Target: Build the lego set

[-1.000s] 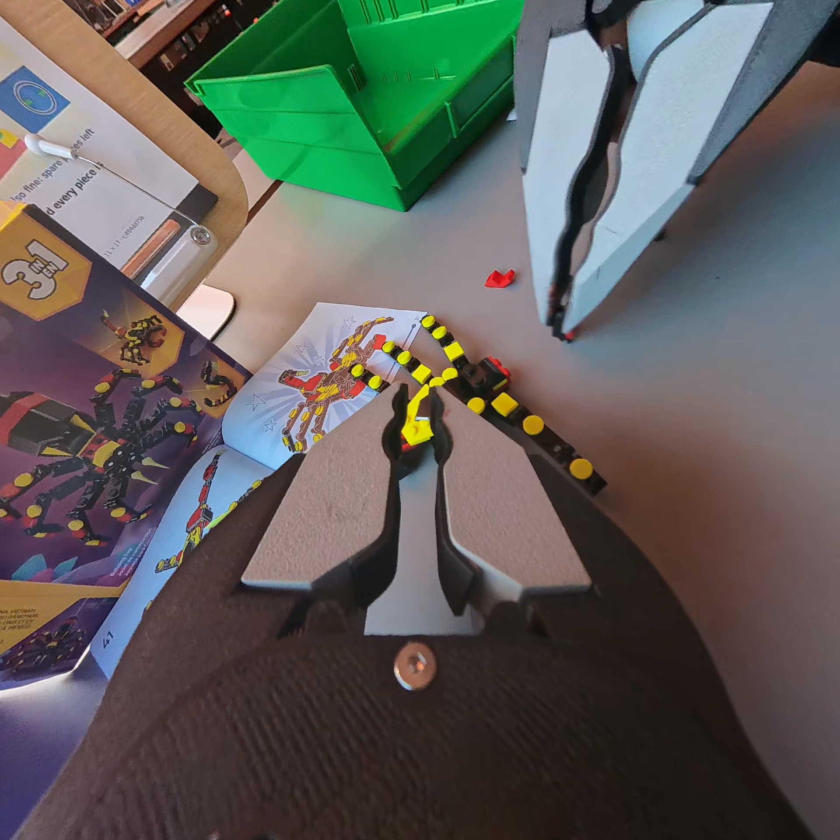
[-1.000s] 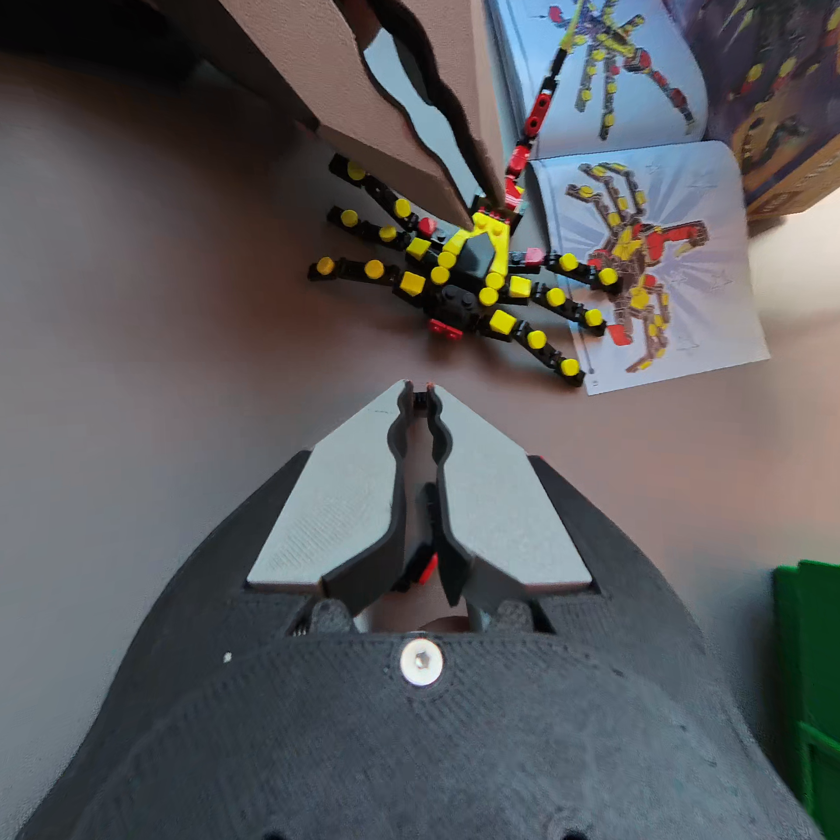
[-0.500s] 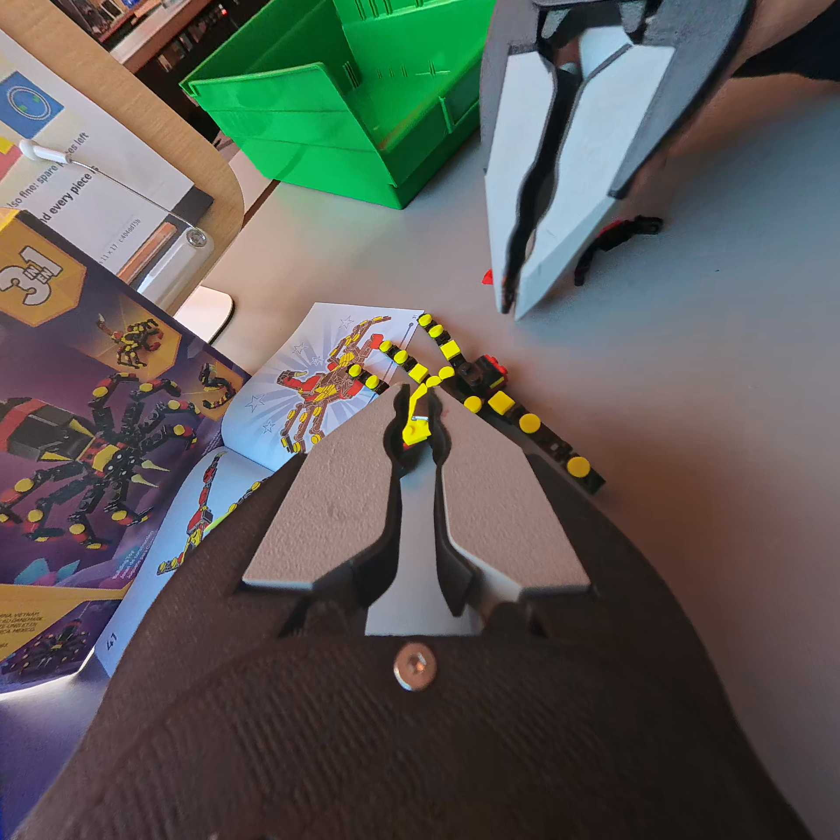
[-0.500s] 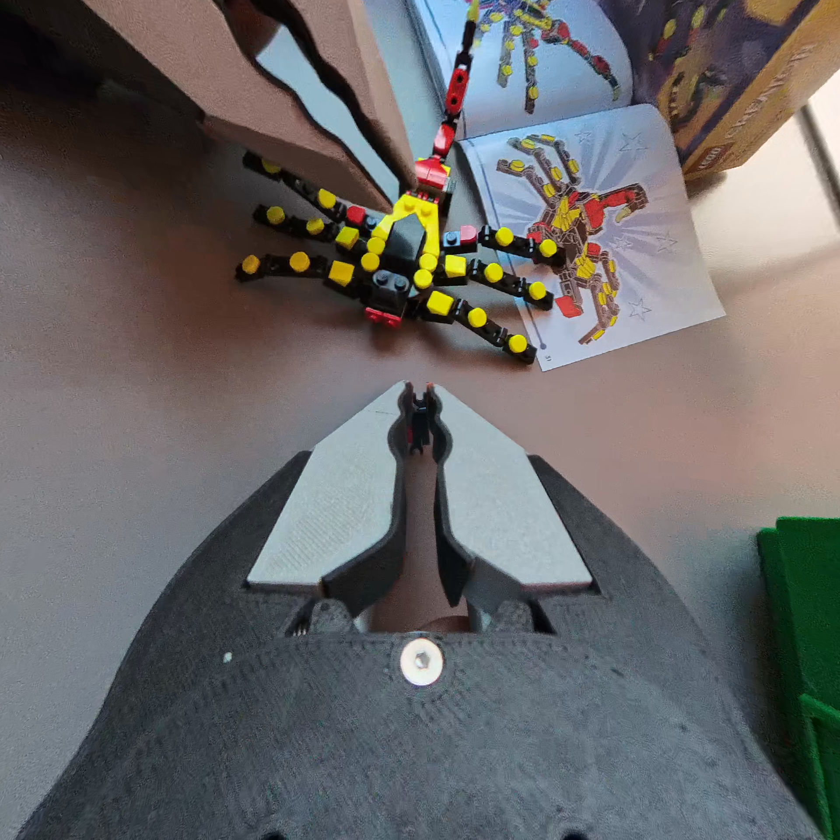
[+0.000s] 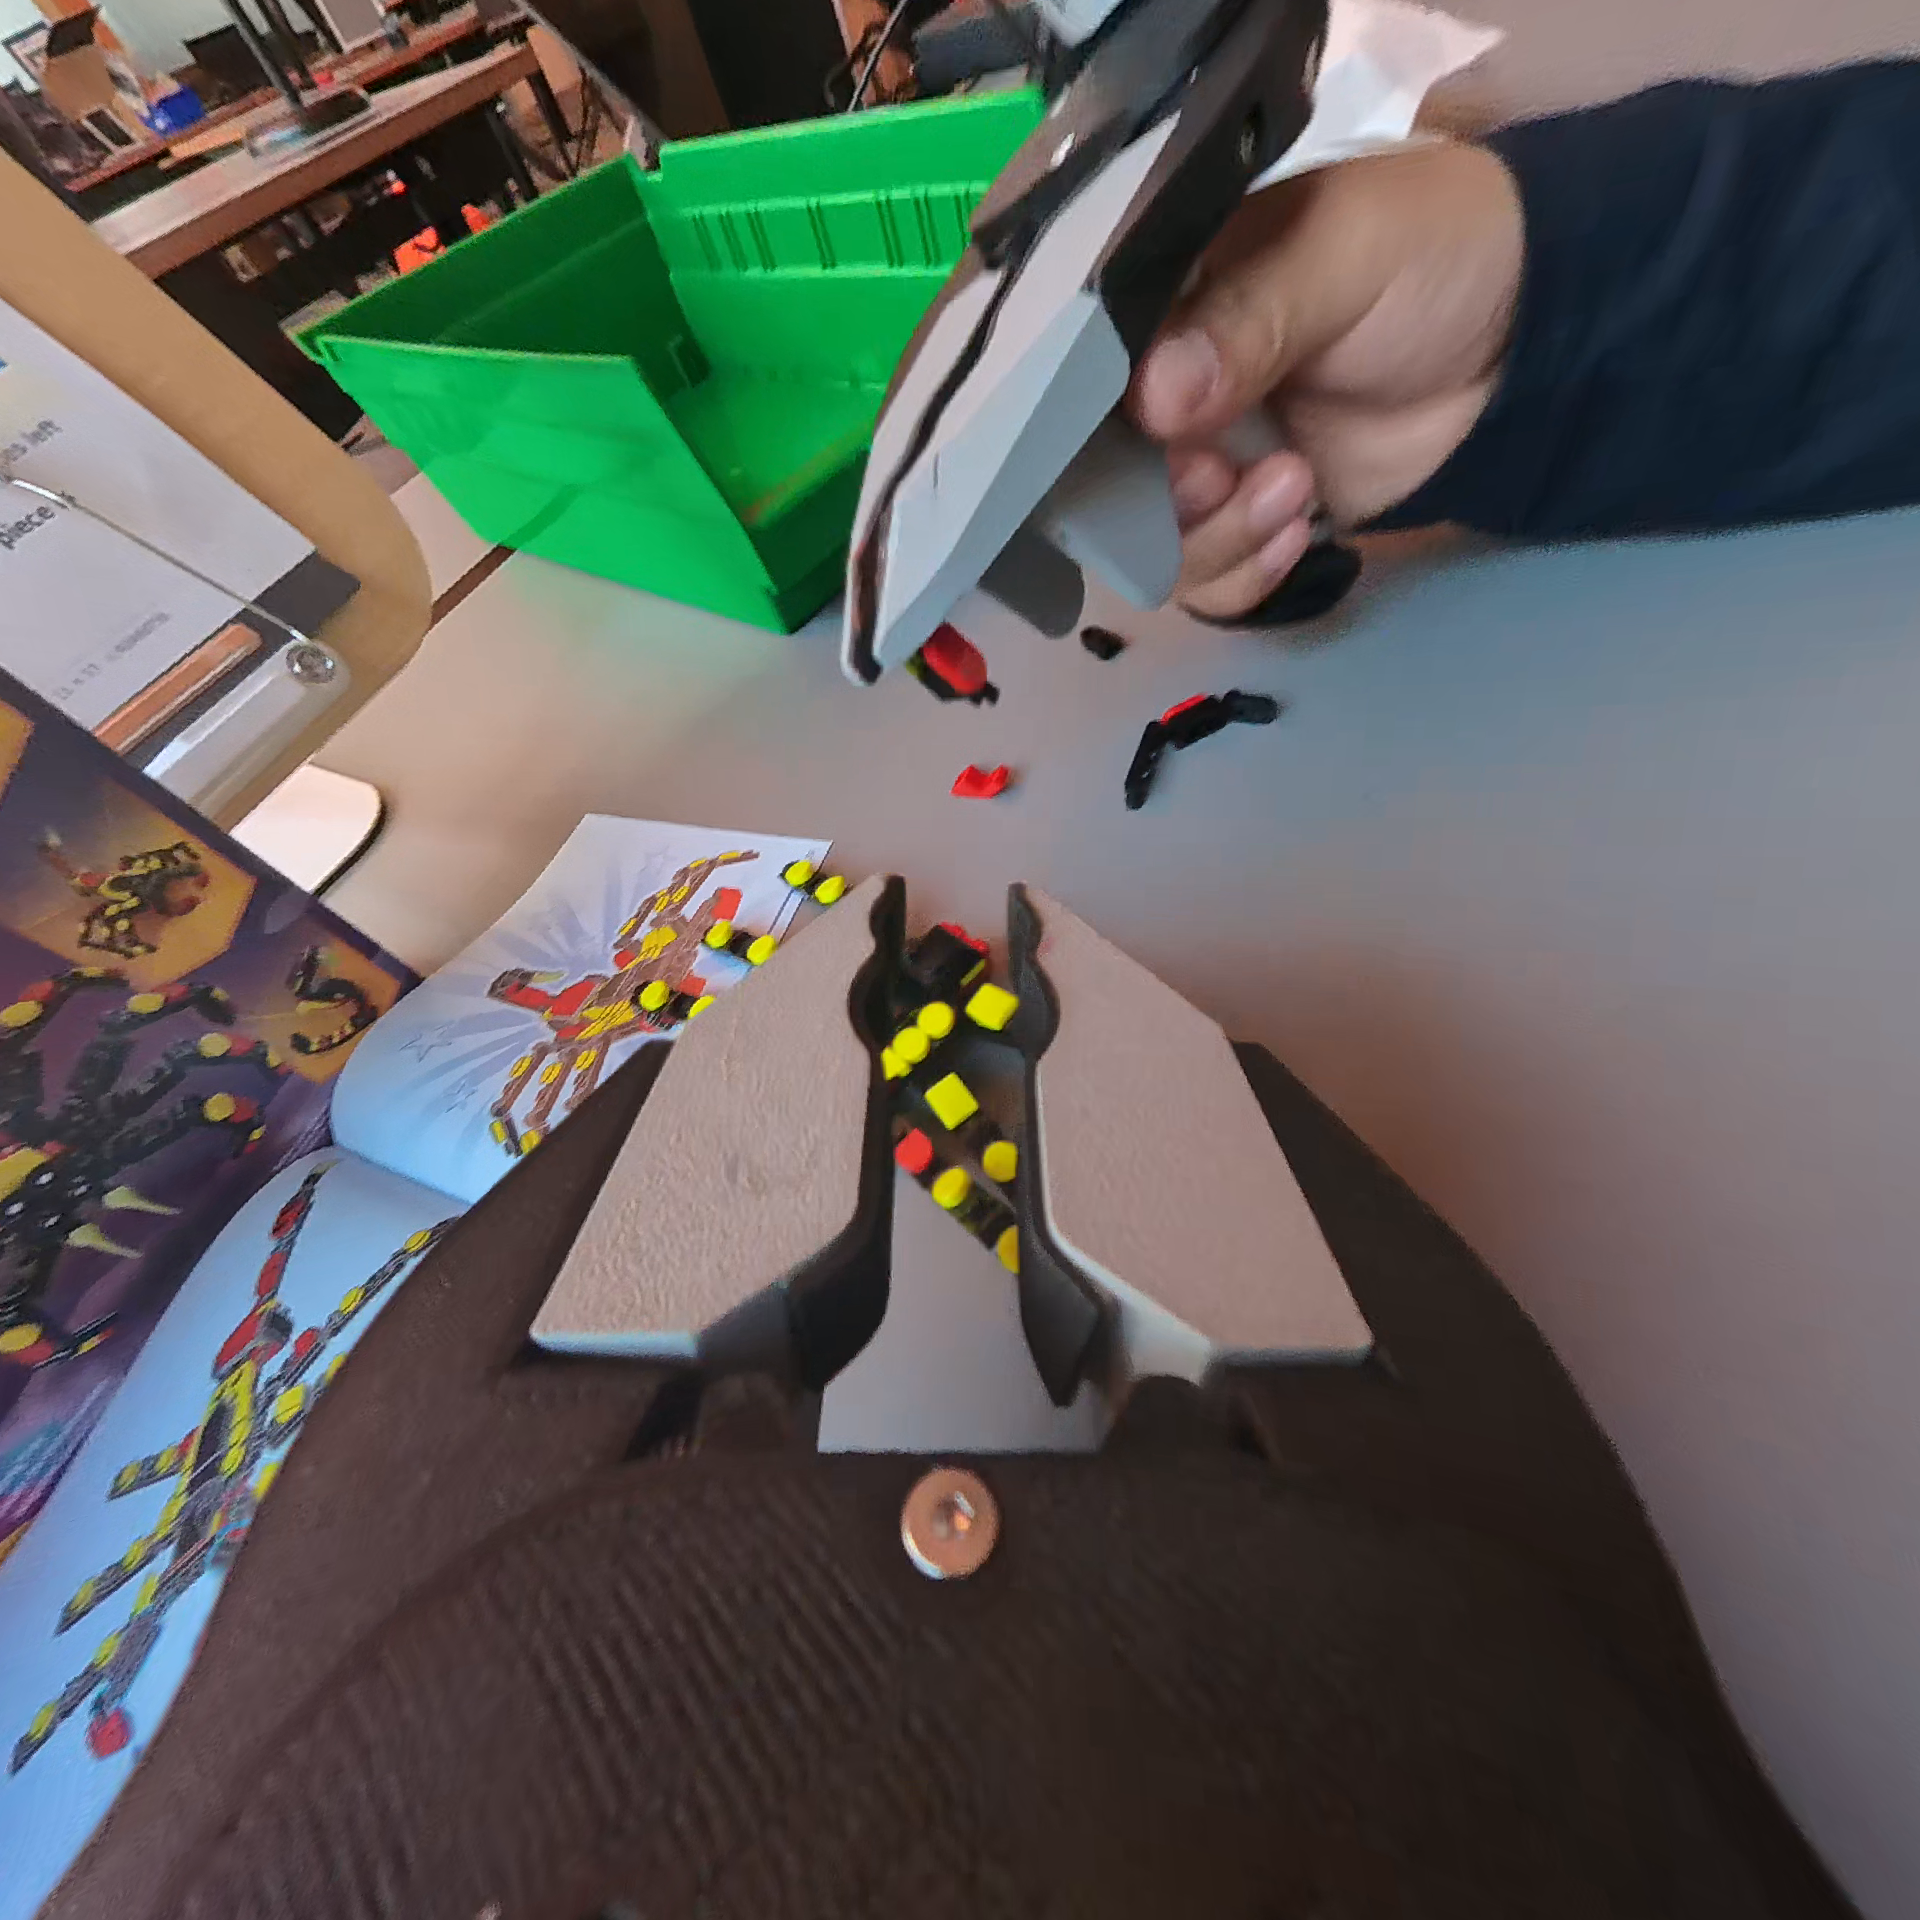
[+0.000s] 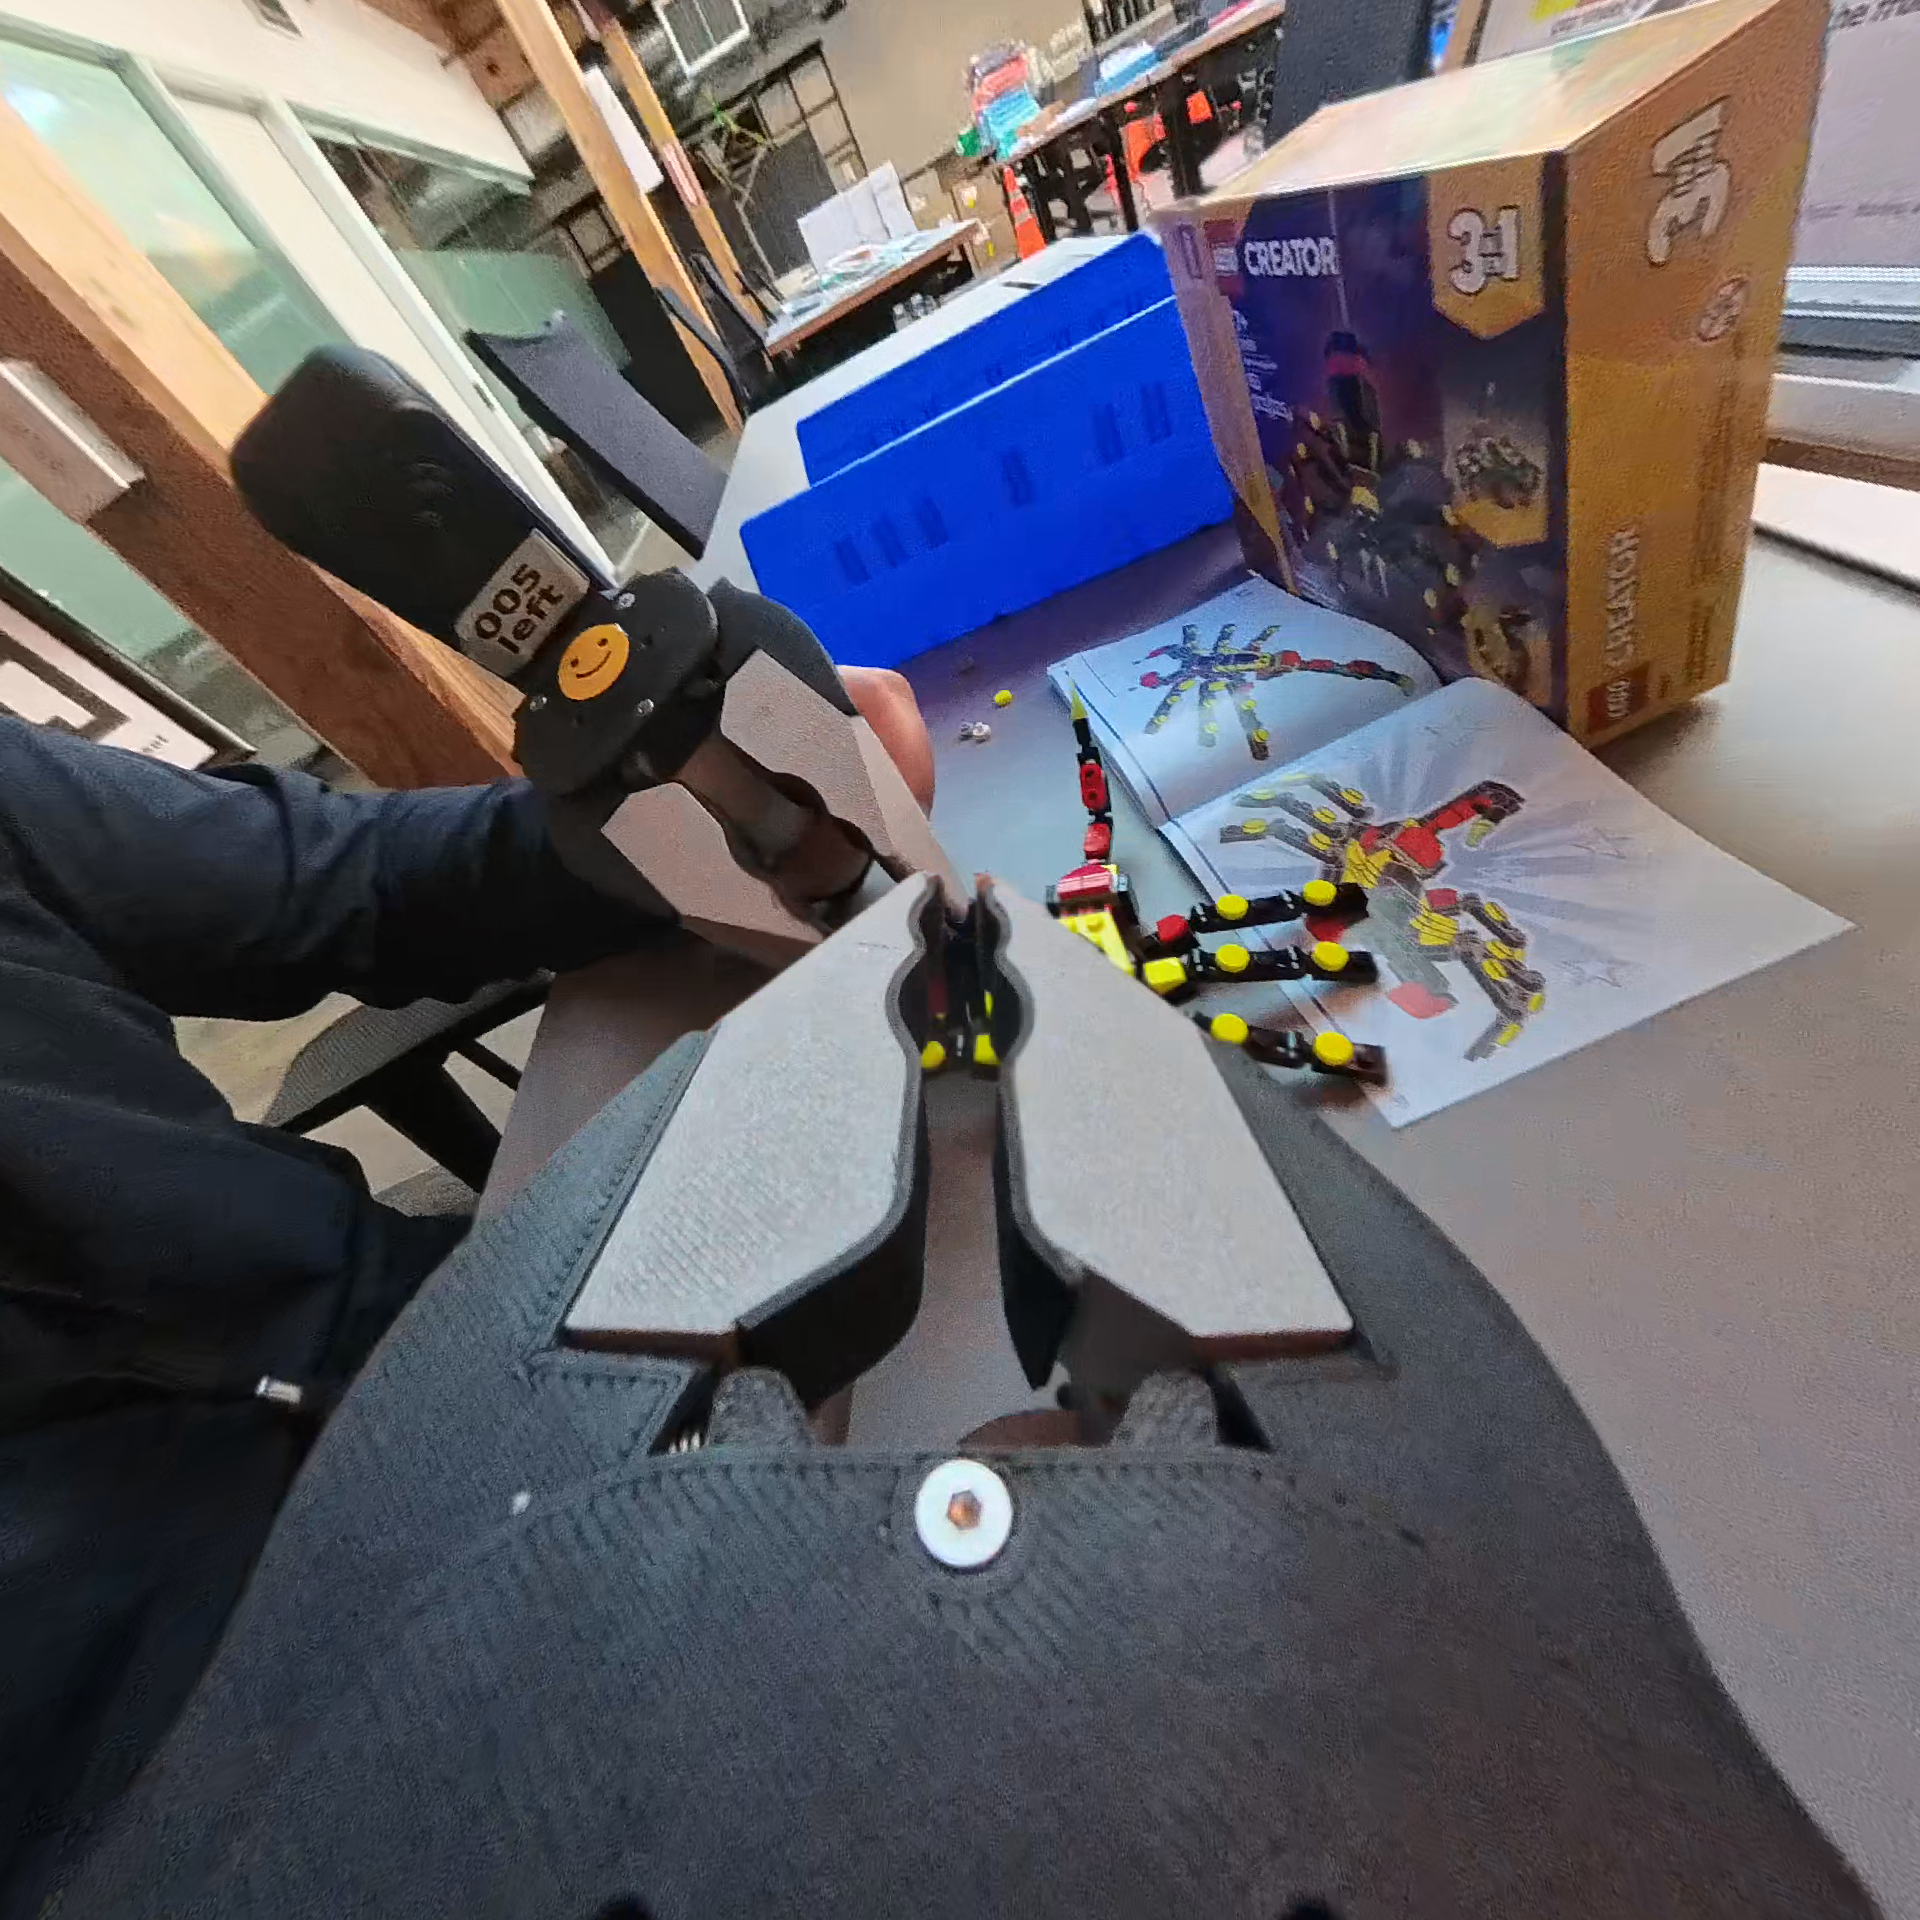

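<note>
The left claw (image 5: pixel 951 904) hangs open over the spider model (image 5: pixel 948 1099), which lies on the counter (image 5: pixel 1558 935) against the booklet (image 5: pixel 468 1049). The right claw (image 6: pixel 954 896) looks closed, perhaps on a small dark piece. Clamp the body first, then press squarely.

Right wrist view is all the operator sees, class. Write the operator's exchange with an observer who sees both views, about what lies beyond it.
Operator: Are any loose pieces off my screen?
Observer: Yes. A small red piece and a black-and-red limb lie on the table near the right gripper.
Operator: Is there any bin besides the blue bins?
Observer: A green bin stands on the table beyond that gripper.
</note>
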